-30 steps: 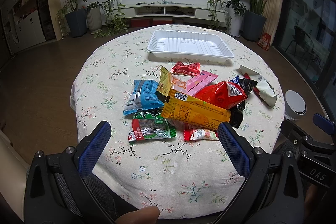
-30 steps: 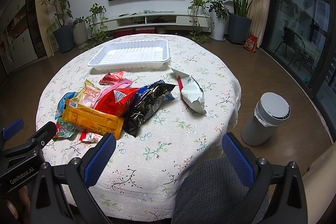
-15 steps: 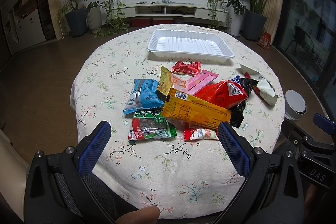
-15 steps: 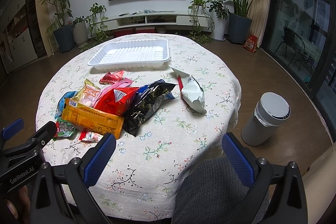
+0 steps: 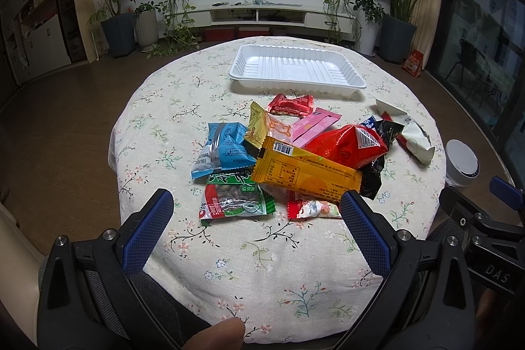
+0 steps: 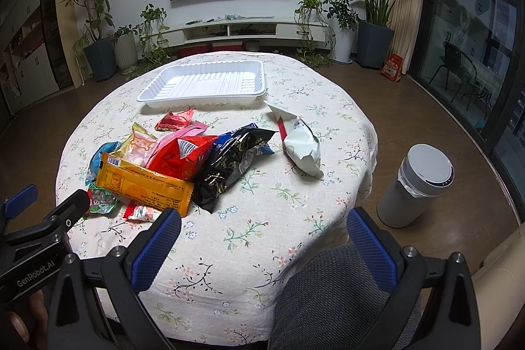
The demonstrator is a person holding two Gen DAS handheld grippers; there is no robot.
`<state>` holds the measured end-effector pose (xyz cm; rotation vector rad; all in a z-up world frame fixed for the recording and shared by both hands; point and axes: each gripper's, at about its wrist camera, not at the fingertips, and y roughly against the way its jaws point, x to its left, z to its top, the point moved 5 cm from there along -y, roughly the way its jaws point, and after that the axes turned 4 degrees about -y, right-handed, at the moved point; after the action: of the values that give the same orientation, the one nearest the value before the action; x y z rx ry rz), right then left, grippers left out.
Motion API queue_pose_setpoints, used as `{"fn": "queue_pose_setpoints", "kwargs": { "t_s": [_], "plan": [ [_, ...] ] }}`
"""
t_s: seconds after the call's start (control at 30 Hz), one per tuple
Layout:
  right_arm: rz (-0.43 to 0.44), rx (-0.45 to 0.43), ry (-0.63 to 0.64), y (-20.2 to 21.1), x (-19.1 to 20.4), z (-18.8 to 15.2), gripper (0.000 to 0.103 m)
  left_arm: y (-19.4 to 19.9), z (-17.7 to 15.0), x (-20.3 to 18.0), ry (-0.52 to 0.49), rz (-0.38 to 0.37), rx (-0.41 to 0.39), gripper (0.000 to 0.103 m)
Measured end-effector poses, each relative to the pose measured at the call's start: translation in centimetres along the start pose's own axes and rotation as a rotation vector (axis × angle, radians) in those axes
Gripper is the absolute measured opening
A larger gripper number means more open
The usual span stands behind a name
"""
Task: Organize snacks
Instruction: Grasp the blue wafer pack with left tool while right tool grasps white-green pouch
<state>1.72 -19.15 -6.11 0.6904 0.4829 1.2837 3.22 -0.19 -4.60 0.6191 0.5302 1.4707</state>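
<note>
- Comparing with the frames from a second ago: no visible change, both grippers and every packet in the same places.
- Left gripper point(image 5: 256, 223): spread wide and holding nothing, poised above the near edge of the table point(image 5: 157, 107), blue pads point(image 5: 147, 232) flanking the front of the snack pile.
- Right gripper point(image 6: 262, 246): also spread wide and holding nothing, low over the near right part of the table, a grey-clad knee under its right finger.
- White tray point(image 5: 297, 68): holding no snacks, ribbed walls, at the far side of the table, apart from the pile.
- Orange packet point(image 5: 305, 173): long, barcode at one end, lying across the top of the pile.
- Red bag point(image 5: 347, 146): puffy, just behind the orange packet, touching it.
- Black bag point(image 6: 233, 163): glossy, partly under the red bag, reaching toward the right.
- Blue packet point(image 5: 224, 150) and green packet point(image 5: 234, 199): at the pile's left front, the green one nearest the left gripper.
- Small red-and-white sweet point(image 5: 311, 209): just in front of the orange packet.
- Yellow packet point(image 5: 265, 128), pink packet point(image 5: 315, 125) and small red packet point(image 5: 290, 105): at the back of the pile, nearest the tray.
- White bag point(image 6: 302, 146): crumpled, lying alone right of the pile.
- Grey bin point(image 6: 416, 186): on the floor to the table's right.
</note>
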Motion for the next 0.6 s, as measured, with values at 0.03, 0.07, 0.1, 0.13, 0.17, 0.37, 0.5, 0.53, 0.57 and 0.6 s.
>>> {"fn": "queue_pose_setpoints", "kwargs": {
  "t_s": [0.03,0.07,0.1,0.13,0.17,0.37,0.5,0.53,0.57,0.6],
  "plan": [
    [0.000,0.001,0.000,0.1,-0.1,0.2,0.103,-0.1,-0.1,0.0,-0.004,-0.001,-0.001,0.103],
    [0.001,0.002,-0.001,0.1,-0.2,0.5,0.103,-0.8,-0.6,-0.1,-0.010,-0.003,-0.001,0.103],
    [0.003,0.002,0.000,0.2,-0.4,0.8,0.103,-1.0,-0.8,-0.1,-0.017,-0.007,0.000,0.103],
    [0.003,0.001,0.001,0.2,-0.3,0.6,0.103,-1.3,-1.2,0.0,-0.024,-0.011,0.005,0.103],
    [0.004,0.000,0.003,0.0,-0.1,0.0,0.103,-1.5,-1.4,0.2,-0.028,-0.010,0.013,0.103],
    [0.025,-0.019,0.012,-0.8,-0.9,0.0,0.103,-4.5,-4.3,3.4,0.100,-0.213,0.136,0.103],
    [0.065,-0.015,0.013,-2.2,-2.1,1.0,0.103,-5.3,-5.2,3.6,-0.002,-0.202,0.167,0.103],
    [0.079,-0.019,0.019,-2.4,-2.5,1.5,0.103,-5.6,-5.3,3.9,0.004,-0.208,0.210,0.103],
    [0.088,-0.023,0.029,-2.6,-2.7,1.8,0.103,-6.1,-5.2,4.4,0.028,-0.197,0.240,0.103],
    [0.095,-0.029,0.042,-2.9,-3.0,2.2,0.103,-6.3,-4.9,5.1,0.054,-0.182,0.240,0.103]
  ]
}}
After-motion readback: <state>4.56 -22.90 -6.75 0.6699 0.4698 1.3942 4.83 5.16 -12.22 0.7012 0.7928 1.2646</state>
